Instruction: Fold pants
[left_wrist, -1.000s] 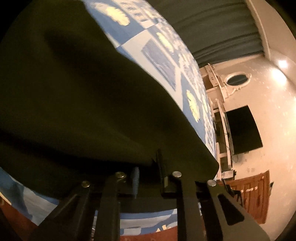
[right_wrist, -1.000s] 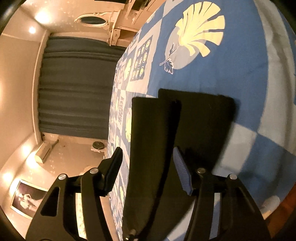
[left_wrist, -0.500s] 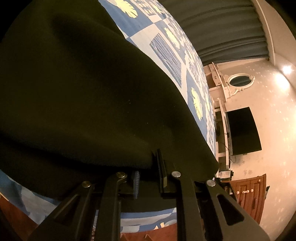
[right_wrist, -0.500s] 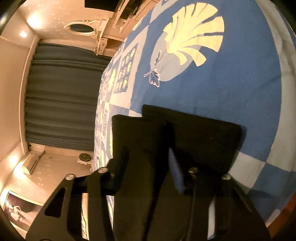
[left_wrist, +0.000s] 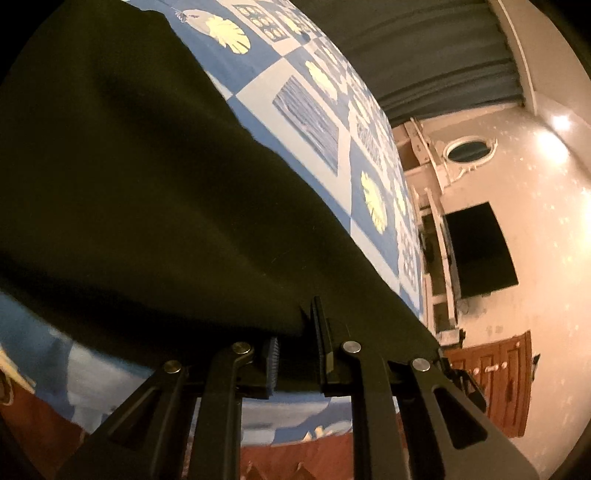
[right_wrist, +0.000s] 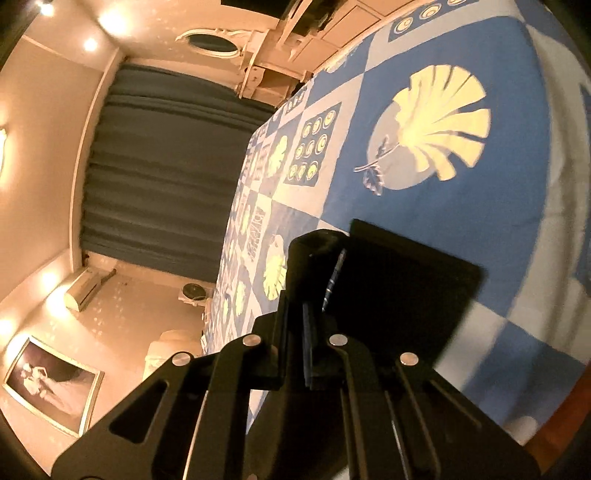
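Dark olive pants (left_wrist: 140, 192) lie spread on a blue patterned bedspread (left_wrist: 314, 107). In the left wrist view my left gripper (left_wrist: 295, 350) is shut on the near edge of the pants and holds it lifted a little off the bed. In the right wrist view my right gripper (right_wrist: 295, 328) is shut on a bunched fold of the pants (right_wrist: 406, 291), whose leg ends lie flat on the bedspread (right_wrist: 517, 206) just beyond the fingers.
The bed's red-brown wooden edge (left_wrist: 314, 458) runs along the near side. Dark curtains (right_wrist: 159, 177) hang at the far end. A wall TV (left_wrist: 476, 251), white shelving (left_wrist: 439, 229) and a wooden cabinet (left_wrist: 495, 384) stand beside the bed.
My right gripper has moved onto the pants and closed from open onto a fold of the fabric. My left gripper has kept its hold, with the view shifting slightly.
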